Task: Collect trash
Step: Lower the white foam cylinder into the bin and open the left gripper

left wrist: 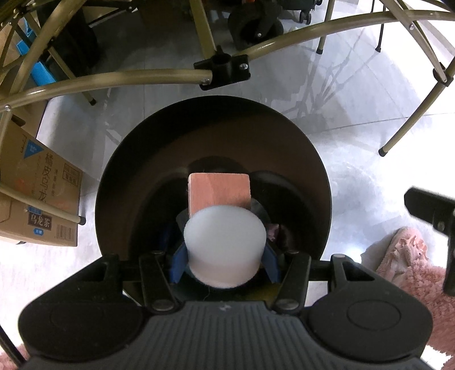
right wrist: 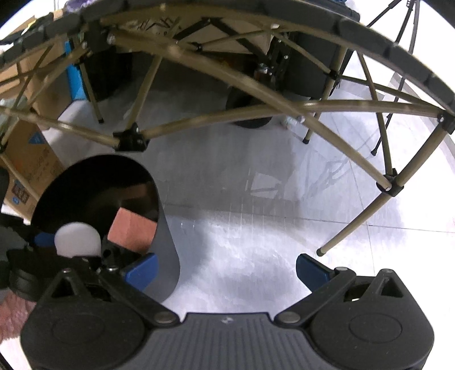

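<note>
My left gripper [left wrist: 224, 263] is shut on a white round foam piece [left wrist: 224, 242] and holds it over the open mouth of a black round bin [left wrist: 136, 159]. An orange-pink block [left wrist: 219, 192] lies inside the bin just beyond the foam. In the right wrist view the bin [right wrist: 167, 250] stands at the left, with the white foam piece [right wrist: 78, 237] and the block [right wrist: 132, 230] showing in its mouth. My right gripper [right wrist: 226, 270] is open and empty above the pale floor, to the right of the bin.
A folding table's tan metal legs and crossbars [left wrist: 113, 81] arch over the bin and spread across the right wrist view [right wrist: 256, 111]. A cardboard box [left wrist: 42, 199] sits left of the bin. A pink fluffy slipper [left wrist: 409, 261] is at the right. A black wheel [left wrist: 256, 25] stands behind.
</note>
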The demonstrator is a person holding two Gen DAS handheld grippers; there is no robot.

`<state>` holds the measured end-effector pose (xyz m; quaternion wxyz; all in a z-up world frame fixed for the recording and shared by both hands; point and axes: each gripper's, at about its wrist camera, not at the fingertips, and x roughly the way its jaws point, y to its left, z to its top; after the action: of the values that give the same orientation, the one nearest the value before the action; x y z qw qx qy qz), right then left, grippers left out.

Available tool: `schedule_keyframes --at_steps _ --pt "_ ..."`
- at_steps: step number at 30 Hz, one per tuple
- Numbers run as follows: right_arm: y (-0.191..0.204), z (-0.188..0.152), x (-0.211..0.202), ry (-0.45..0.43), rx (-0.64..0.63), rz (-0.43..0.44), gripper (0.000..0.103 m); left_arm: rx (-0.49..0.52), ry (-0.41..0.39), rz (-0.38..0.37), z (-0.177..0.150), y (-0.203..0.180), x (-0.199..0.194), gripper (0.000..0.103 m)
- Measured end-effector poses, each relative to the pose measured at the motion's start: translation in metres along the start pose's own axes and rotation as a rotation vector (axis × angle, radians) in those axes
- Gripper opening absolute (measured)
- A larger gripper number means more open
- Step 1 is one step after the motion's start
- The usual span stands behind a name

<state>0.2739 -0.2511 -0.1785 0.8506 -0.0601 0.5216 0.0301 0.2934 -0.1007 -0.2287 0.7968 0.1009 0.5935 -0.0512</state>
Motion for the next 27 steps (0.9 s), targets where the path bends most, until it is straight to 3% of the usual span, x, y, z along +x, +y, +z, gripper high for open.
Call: schedule_keyframes --at_steps 11,13,15,17,22,27 --pt "0.006 -0.006 0.011 0.057 -0.046 -0.008 0.103 0.019 0.004 0.007 0.001 -0.004 0.002 0.057" --pt "0.007 -0.007 0.013 0.062 -0.052 -0.009 0.103 0.025 0.007 0.004 0.000 -0.004 0.001 0.068" --pt "0.009 -0.008 0.014 0.070 -0.072 -0.009 0.103 0.018 0.013 0.017 0.000 -0.003 0.001 0.093" --pt "0.011 -0.009 0.014 0.075 -0.088 -0.006 0.103 0.002 0.026 0.026 0.001 0.000 0.002 0.103" --pt "0.012 -0.009 0.015 0.079 -0.094 -0.010 0.103 -0.034 0.093 0.037 0.002 0.010 0.009 0.103" --pt "0.015 -0.009 0.017 0.082 -0.110 -0.007 0.103 -0.044 0.111 0.037 0.000 0.016 0.009 0.103"
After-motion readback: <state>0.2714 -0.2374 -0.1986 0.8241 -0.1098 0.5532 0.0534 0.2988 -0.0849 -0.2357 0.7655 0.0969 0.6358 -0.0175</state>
